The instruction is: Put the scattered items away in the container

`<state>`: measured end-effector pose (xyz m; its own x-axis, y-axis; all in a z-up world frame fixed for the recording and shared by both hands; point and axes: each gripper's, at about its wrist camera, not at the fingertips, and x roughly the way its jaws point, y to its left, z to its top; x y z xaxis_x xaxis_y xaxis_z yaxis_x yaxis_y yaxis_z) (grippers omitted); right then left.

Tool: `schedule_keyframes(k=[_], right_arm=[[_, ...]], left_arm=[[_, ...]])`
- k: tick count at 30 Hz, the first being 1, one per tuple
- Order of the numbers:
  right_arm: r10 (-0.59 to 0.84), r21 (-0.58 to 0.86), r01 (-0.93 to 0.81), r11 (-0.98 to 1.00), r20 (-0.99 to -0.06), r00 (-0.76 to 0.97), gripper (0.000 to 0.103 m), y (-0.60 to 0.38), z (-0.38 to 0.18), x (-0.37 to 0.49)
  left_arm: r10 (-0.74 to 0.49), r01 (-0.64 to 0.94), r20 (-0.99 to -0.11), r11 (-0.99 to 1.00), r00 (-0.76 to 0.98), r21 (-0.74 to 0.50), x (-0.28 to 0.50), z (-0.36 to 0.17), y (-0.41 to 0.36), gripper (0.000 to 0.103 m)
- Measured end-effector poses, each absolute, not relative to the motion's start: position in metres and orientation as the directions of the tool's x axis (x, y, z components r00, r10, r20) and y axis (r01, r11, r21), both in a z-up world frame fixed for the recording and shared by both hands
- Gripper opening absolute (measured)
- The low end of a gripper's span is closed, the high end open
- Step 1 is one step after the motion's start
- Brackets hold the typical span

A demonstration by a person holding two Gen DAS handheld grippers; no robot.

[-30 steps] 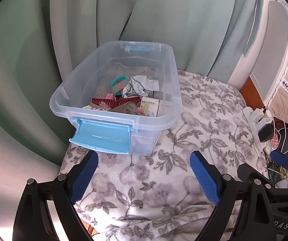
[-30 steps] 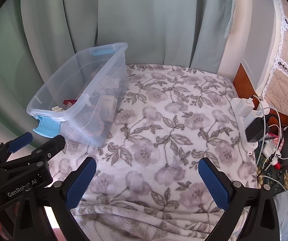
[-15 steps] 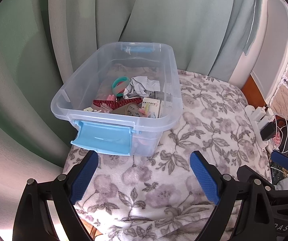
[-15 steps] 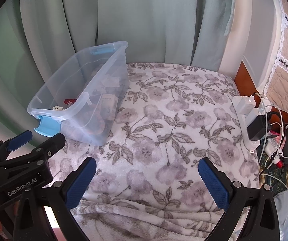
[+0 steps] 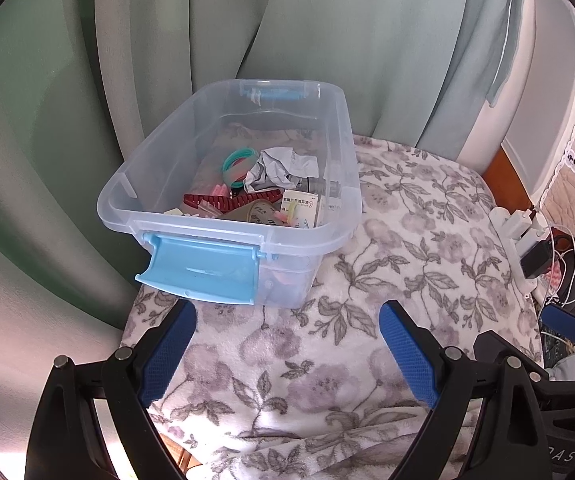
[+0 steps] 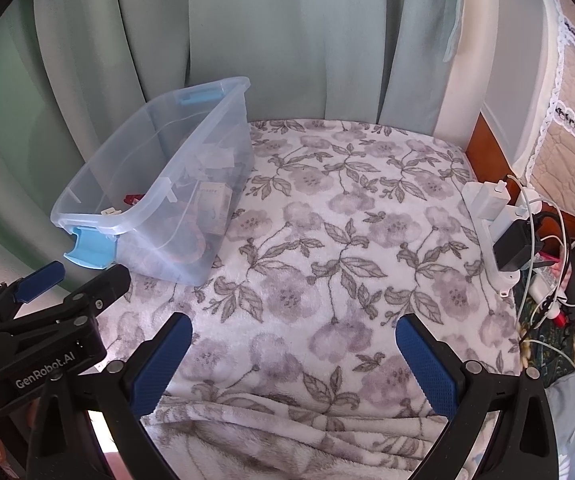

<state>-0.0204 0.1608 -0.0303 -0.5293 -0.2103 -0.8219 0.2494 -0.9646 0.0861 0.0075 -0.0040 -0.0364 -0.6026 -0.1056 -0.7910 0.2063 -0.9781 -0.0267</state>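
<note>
Left wrist view: my left gripper (image 5: 287, 344) hangs above the floral blanket (image 5: 407, 240), jaws spread wide, nothing between the blue pads (image 5: 407, 356). Straight ahead sits the clear plastic bin (image 5: 343, 152) at the blanket's far left corner, against the green curtain (image 5: 327, 32). Its blue latch (image 5: 201, 270) on the near end is flipped outward, and a second blue latch (image 5: 275, 90) is on the far end. Inside I see a crumpled paper (image 5: 275, 168), teal hair ties (image 5: 237, 164), a dark red comb (image 5: 223, 200), a small white medicine box (image 5: 301, 206) and a brown paper cup (image 5: 255, 212), all piled toward the near right of the bin. At the far right edge a white power strip (image 5: 519, 232) with a black plug sits off the blanket. My right gripper's blue tip shows at the right edge.

Right wrist view: my right gripper (image 6: 293, 360) is also wide open and holds nothing, pads above the blanket's near fold. The blanket (image 6: 347, 220) shows only its flower print, no loose items that I can see. The bin (image 6: 223, 128) is at the left, contents blurred through its wall; I make out the medicine box (image 6: 213, 200) against the near side. My left gripper (image 6: 75, 280) sits low left, near the bin's blue latch (image 6: 89, 250), not touching it. The power strip (image 6: 491, 216) and cables lie to the right.
</note>
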Motion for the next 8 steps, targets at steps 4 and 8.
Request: schedule_keyframes(k=[4,8], right_arm=[[-0.201,0.076,0.243,-0.967,-0.816,-0.542,0.103,0.1609,-0.0283,-0.0195],[-0.197,0.071,0.242,-0.968,-0.811,-0.55,0.103,0.1591,-0.0258,-0.0191]], left_arm=[[-0.095,0.205,-0.796,-0.978,-0.597,-0.036,0.0059,-0.0366,-0.0054,0.093],[-0.094,0.204,-0.791,-0.978,-0.604,-0.039,0.0068,-0.0353,-0.0059,0.093]])
